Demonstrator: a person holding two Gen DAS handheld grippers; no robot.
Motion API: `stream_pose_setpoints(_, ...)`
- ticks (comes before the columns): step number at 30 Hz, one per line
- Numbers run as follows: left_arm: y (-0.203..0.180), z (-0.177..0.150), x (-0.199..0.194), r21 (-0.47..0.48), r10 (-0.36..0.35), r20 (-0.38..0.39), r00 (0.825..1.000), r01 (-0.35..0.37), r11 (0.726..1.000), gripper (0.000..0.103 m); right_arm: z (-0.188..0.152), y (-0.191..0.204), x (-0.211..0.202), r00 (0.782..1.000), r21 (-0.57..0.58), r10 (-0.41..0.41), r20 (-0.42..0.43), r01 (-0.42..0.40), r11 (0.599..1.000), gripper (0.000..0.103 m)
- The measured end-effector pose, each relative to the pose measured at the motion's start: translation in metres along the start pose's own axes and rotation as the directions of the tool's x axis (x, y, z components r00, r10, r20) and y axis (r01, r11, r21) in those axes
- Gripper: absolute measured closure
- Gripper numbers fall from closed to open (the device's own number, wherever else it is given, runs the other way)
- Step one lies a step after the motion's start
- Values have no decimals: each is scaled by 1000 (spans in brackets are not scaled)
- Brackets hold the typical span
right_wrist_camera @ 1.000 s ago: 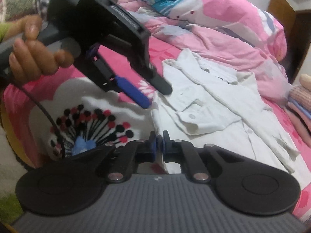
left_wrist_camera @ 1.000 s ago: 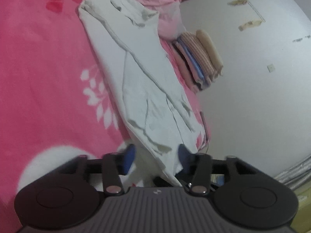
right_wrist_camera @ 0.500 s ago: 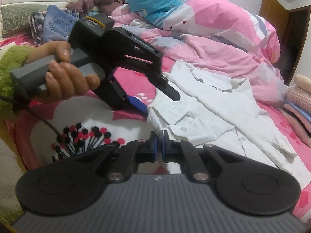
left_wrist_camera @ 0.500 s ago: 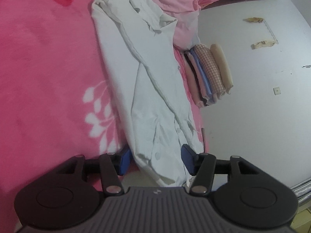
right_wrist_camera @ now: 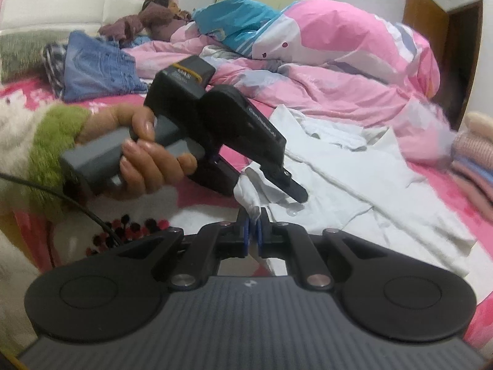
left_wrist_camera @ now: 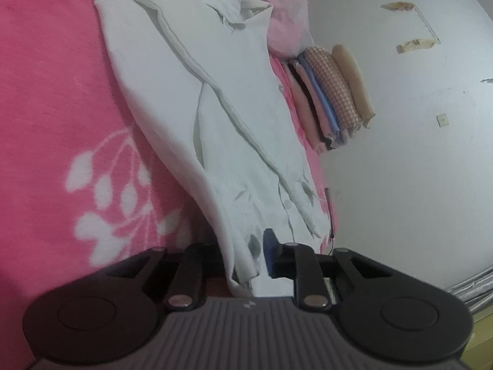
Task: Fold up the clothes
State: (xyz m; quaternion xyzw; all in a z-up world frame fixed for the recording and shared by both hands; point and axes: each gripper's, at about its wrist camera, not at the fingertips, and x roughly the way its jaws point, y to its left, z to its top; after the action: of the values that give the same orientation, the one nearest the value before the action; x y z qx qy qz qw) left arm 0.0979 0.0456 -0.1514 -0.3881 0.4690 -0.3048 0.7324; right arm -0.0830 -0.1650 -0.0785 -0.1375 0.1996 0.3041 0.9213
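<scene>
My left gripper (left_wrist_camera: 246, 256) has just been closing on the hem of the white shirt (left_wrist_camera: 215, 117); my right gripper (right_wrist_camera: 252, 231) pinches the same hem corner. The shirt lies near the bed's (left_wrist_camera: 55, 108) edge, its long axis running away from both grippers.

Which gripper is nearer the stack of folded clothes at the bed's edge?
Hard to separate. Left gripper and right gripper both clamp the white shirt at its near hem, side by side, with the stack of folded clothes beyond the shirt's far side.
</scene>
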Motion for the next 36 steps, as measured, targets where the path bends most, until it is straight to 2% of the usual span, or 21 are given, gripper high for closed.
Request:
stream_pose_setpoints(1,1,0,1,2,1,-1,1000,-1,1000,91,0,-6,-2,1000,33,17,0,-17,999,92)
stream_pose_setpoints(2,2,1,3,0,0,-2,1000,0,1000,92,-1,-13,-4,999,66,35,0,-35,997,78)
stream_pose_setpoints(3,3,1,4,0,-3,-3,1000,3,1000,92,-1,-19,-5,999,99,52,0,-52,994,70)
stream_pose_setpoints(4,4,2,5,2,-7,-6,1000,7,1000,92,-2,-25,-7,998,132,70,1,-69,989,54)
stream_pose_setpoints(5,4,3,5,6,-10,-9,1000,11,1000,92,-3,-33,-11,996,167,88,9,-88,982,47)
stream_pose_setpoints(8,4,3,6,19,-15,-21,1000,15,1000,93,-3,-79,-30,992,298,120,50,-129,946,38)
stream_pose_setpoints(13,4,4,7,31,-21,-43,999,22,999,93,-3,-200,-42,996,499,33,77,-68,864,22)
stream_pose_setpoints(17,3,3,7,50,-17,-47,999,20,999,92,-18,-316,-15,1000,638,-5,7,-1,770,22)
stream_pose_setpoints(19,2,2,6,63,-14,-44,999,17,998,92,-30,-370,9,999,698,16,-35,13,716,22)
stream_pose_setpoints(24,2,1,5,91,-13,-45,999,17,996,93,-56,-454,61,985,769,78,-155,71,636,22)
stream_pose_setpoints(26,3,0,5,97,-19,-49,999,24,995,93,-68,-471,79,971,801,151,-188,63,596,22)
stream_pose_setpoints(27,3,0,4,101,-22,-50,998,27,994,93,-72,-474,85,963,805,184,-196,51,590,22)
stream_pose_setpoints(29,3,0,4,109,-27,-54,998,33,993,93,-74,-474,91,951,804,242,-194,13,595,21)
stream_pose_setpoints(32,3,0,4,124,-35,-56,998,42,991,93,-70,-471,92,917,799,361,-173,-83,595,22)
stream_pose_setpoints(34,3,0,4,130,-40,-56,998,47,990,93,-67,-467,95,894,782,409,-183,-120,611,22)
stream_pose_setpoints(36,3,0,4,130,-44,-57,997,51,990,93,-64,-468,101,884,786,434,-174,-141,602,23)
